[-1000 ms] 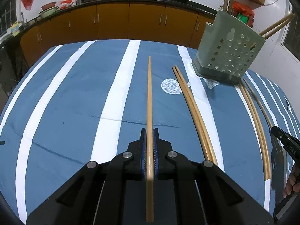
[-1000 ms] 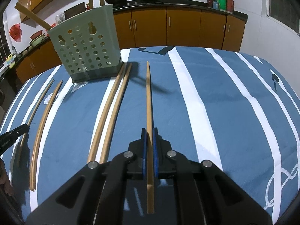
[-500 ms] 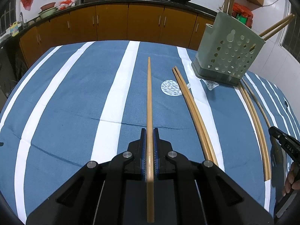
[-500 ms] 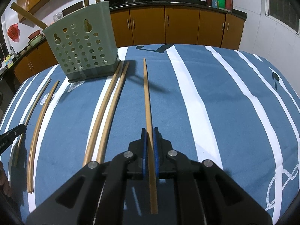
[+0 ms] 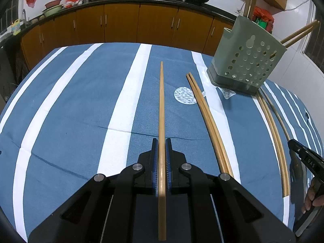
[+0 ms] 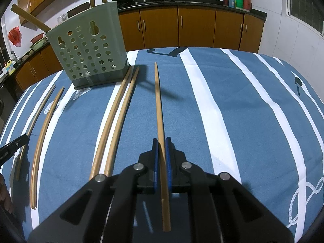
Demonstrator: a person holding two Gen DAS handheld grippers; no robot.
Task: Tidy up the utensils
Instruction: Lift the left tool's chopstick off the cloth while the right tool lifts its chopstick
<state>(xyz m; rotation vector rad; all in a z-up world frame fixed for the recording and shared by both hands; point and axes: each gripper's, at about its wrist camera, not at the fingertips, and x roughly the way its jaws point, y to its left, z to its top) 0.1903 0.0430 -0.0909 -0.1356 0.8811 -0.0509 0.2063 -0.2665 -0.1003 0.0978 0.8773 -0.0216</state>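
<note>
My left gripper [image 5: 161, 141] is shut on a long wooden chopstick [image 5: 161, 101] that points away over the striped cloth. My right gripper [image 6: 161, 141] is shut on another chopstick [image 6: 158, 101], held off the cloth and casting a shadow. A green perforated holder [image 5: 247, 60] [image 6: 87, 54] stands at the far side between both grippers, with chopsticks [image 5: 299, 32] [image 6: 30, 18] sticking out of it. A loose pair of chopsticks [image 5: 208, 117] lies right of my left gripper. Another pair [image 6: 115, 119] lies left of my right gripper.
A blue cloth with white stripes [image 5: 81, 101] covers the table. Each gripper's tip shows at the edge of the other's view, the right gripper [image 5: 303, 156] with a hand [image 5: 311, 200] below it. Brown cabinets [image 6: 194, 28] with pans run along the back wall.
The chopstick in my right gripper has tilted a little, its far tip swinging left. The left gripper and its chopstick look the same.
</note>
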